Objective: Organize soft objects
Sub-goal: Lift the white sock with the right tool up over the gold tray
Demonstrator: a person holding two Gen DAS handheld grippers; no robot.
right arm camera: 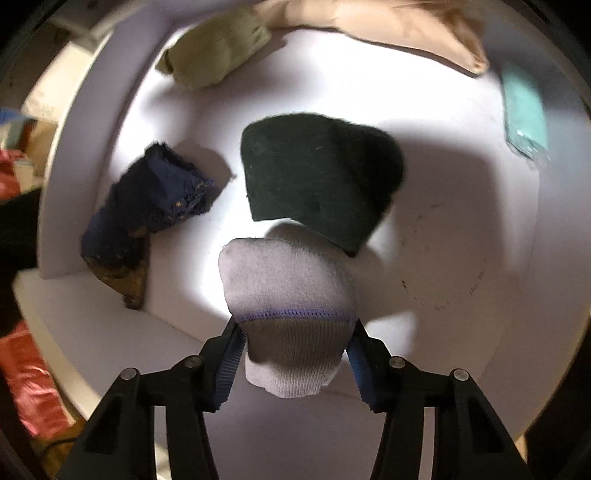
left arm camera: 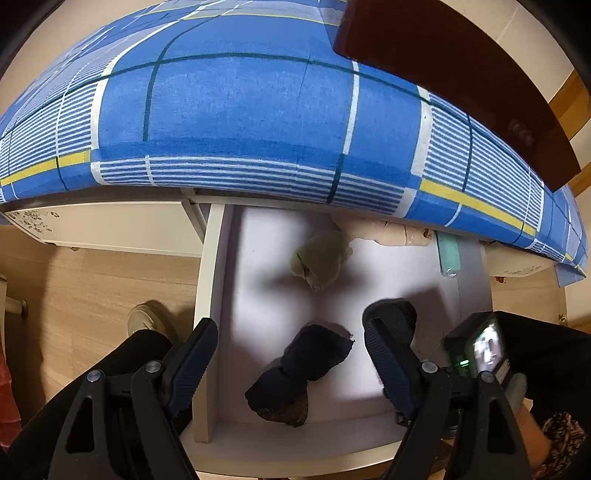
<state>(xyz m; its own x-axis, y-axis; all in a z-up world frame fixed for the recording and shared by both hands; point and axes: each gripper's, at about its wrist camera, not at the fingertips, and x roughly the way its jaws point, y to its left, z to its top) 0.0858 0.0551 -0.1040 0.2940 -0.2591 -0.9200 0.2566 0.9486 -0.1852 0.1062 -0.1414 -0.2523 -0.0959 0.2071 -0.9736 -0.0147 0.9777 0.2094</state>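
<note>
An open white drawer (left arm camera: 210,280) under the bed holds soft items. My right gripper (right arm camera: 295,332) is shut on a rolled white sock with a blue stripe (right arm camera: 284,291), held over the drawer's front part. A dark green rolled item (right arm camera: 317,177) lies just beyond it. A navy bundle (right arm camera: 147,210) lies at the left, also in the left wrist view (left arm camera: 306,365). An olive roll (right arm camera: 218,48) and a beige roll (right arm camera: 388,26) lie at the back. My left gripper (left arm camera: 291,354) is open and empty above the drawer's front.
A blue plaid bed (left arm camera: 240,110) overhangs the drawer (right arm camera: 122,110). A teal packet (right arm camera: 524,110) lies at the drawer's right wall. A dark wooden board (left arm camera: 461,66) is at upper right. Wooden floor and a shoe (left arm camera: 144,317) are left of the drawer. Red bags (right arm camera: 29,376) lie at left.
</note>
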